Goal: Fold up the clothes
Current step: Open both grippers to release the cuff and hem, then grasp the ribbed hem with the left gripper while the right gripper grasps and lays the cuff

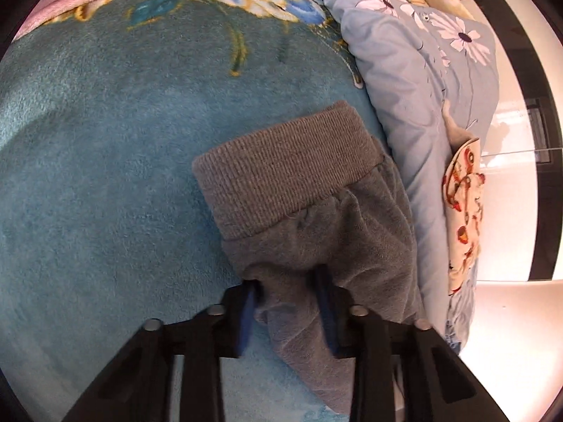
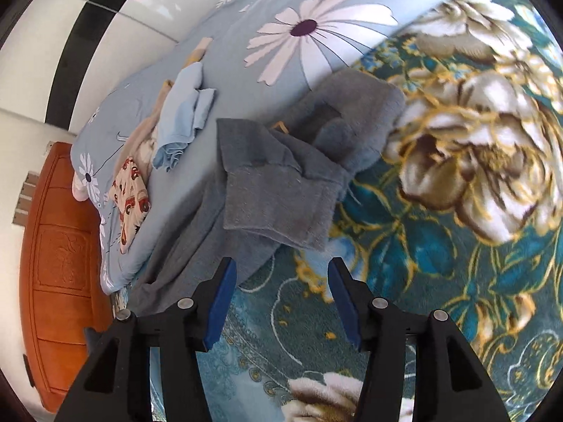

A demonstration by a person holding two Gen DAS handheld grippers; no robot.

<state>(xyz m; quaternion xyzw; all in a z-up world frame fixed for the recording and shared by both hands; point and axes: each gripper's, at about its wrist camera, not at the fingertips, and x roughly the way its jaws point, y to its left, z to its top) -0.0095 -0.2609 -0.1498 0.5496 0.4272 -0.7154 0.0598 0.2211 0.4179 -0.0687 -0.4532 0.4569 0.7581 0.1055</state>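
Left tool (image 1: 286, 283): pinching the grey fleece of the trousers (image 1: 316, 232) just below the ribbed cuff (image 1: 281, 168), cloth bunched between its blue pads.
Right tool (image 2: 281, 274): spread wide, holding nothing, hovering over the floral blanket (image 2: 457, 211) just short of the garment's nearest edge.
Garment: the same trousers (image 2: 281, 190) lie rumpled on the bed, partly on the blanket and partly against the pale blue daisy quilt (image 2: 281, 52).
Step in hand: probably straightening one leg before a fold.
Doing it well: keep the left grip firm, take the loose edge with the right tool, pull both ends taut and lay the leg flat before folding.
Farther off: a light blue cloth (image 2: 183, 119) and a car-print cloth (image 2: 132, 193) rest on the quilt, wooden headboard (image 2: 59, 263) beyond.
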